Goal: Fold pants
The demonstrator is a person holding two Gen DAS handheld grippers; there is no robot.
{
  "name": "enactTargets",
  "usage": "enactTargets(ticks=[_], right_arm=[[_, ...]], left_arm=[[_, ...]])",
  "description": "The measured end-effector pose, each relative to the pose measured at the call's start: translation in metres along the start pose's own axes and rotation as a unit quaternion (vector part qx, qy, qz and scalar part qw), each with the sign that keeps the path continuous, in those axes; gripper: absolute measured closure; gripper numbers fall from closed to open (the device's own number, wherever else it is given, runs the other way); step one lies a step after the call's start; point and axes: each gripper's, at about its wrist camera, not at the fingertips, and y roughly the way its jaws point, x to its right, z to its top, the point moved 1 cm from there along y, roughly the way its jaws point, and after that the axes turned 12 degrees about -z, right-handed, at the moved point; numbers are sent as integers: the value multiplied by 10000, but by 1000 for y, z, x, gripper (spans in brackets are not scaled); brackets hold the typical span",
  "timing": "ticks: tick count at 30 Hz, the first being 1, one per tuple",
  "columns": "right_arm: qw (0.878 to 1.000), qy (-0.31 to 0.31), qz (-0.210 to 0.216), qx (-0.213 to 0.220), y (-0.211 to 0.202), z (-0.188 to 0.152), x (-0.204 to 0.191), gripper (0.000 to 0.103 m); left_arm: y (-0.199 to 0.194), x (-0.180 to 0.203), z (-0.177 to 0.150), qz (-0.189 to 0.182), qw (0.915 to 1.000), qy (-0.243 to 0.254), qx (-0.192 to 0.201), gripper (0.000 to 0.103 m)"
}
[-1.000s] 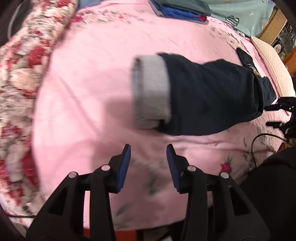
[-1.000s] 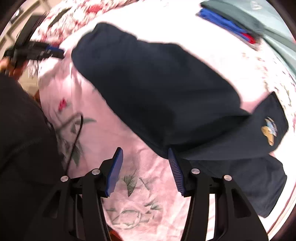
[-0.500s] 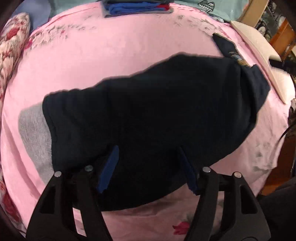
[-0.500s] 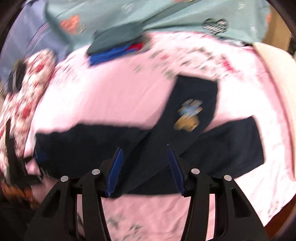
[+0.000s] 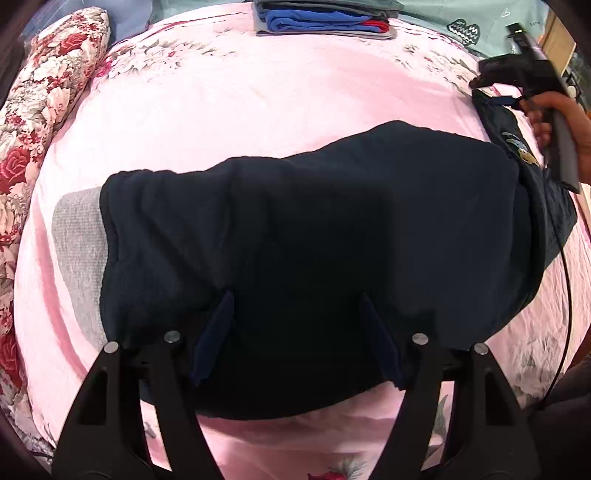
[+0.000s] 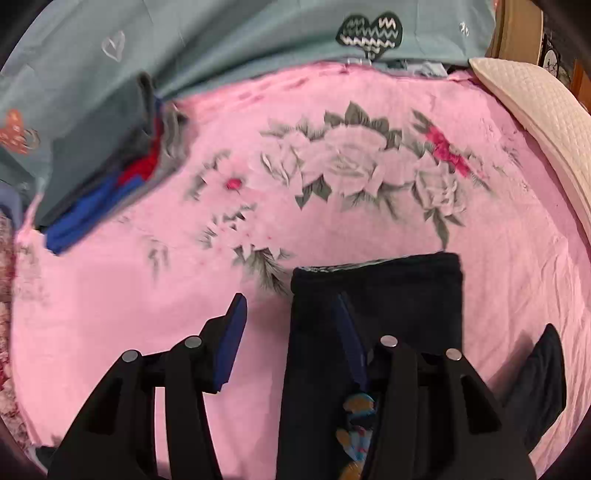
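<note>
Dark navy pants (image 5: 314,229) lie folded across the pink bedsheet (image 5: 258,103), with a grey lining (image 5: 77,236) showing at their left end. My left gripper (image 5: 295,295) hovers low over the near part of the pants. Its jaws are opening, and only flat fabric lies under them. My right gripper (image 6: 291,297) points down at a narrow end of the pants (image 6: 388,295), near a cartoon patch (image 6: 354,424). Its jaws are closing slightly astride the left edge of that strip, with no pad pressing on it. In the left wrist view a hand holds the right gripper (image 5: 517,77) at the far right.
A stack of folded clothes (image 5: 321,20) (image 6: 103,166) sits at the back of the bed. A floral quilt (image 5: 48,92) lines the left side. A cream pillow (image 6: 535,122) and a teal sheet (image 6: 258,37) border the far side. A black cable (image 5: 565,295) hangs at the right.
My left gripper moved from the bare sheet to over the pants and its jaws widened. My right gripper swung and rolled from the pants' middle to their narrow end.
</note>
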Motion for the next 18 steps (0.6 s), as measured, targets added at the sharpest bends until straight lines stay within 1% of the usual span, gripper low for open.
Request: enactTargets(ticks=[1,3,4,5,6,7,8,9,10,11,13,14,16,17,18], right_arm=[[9996,-62,-258,-31,7,-1,-5,60],[9982,-156,-583,-32,18,-6,-9,71],[9981,-130,-600,34,18,-7,-7,81],[9981,-162,-599,61,17,-8,-4,87],[9985,-216,-501,48,16,-6,0,95],[9991,-206,-358,11,15,-5,6,97],[9998,-132,-174,-33,12,-3,14,98],[9999,11,123,-44,4,-1,27,98],[9994,103,321,-14,-4,1,37,98],[9982,215,561,50,-16,2,49,98],[9929,429,1087,212,-46,3,81,98],[9901,501,1274,316,-60,2,95,98],[9831,682,1590,605,-93,0,137,98],[9807,748,1677,668,-100,-2,150,98],[9776,850,1775,749,-110,-5,171,98]], left_arm=[[1,1,1,16,10000,-12,-12,31],[-1,2,4,69,9999,-64,-84,33],[-3,5,7,107,9998,-104,-118,34],[-10,13,11,118,9998,-93,-89,35],[-18,22,16,16,10000,-10,30,35],[-27,28,17,-96,9998,71,132,35],[-32,41,23,-256,9992,186,225,35],[-35,60,29,-462,9978,380,292,35],[-34,79,34,-611,9957,617,335,35],[-31,93,38,-701,9940,772,340,35],[-18,132,44,-1093,9870,1145,284,35],[-9,156,46,-1313,9814,1384,211,37],[6,185,45,-1529,9734,1703,85,43],[16,198,43,-1583,9702,1834,-6,51],[30,212,41,-1564,9676,1977,-164,63]])
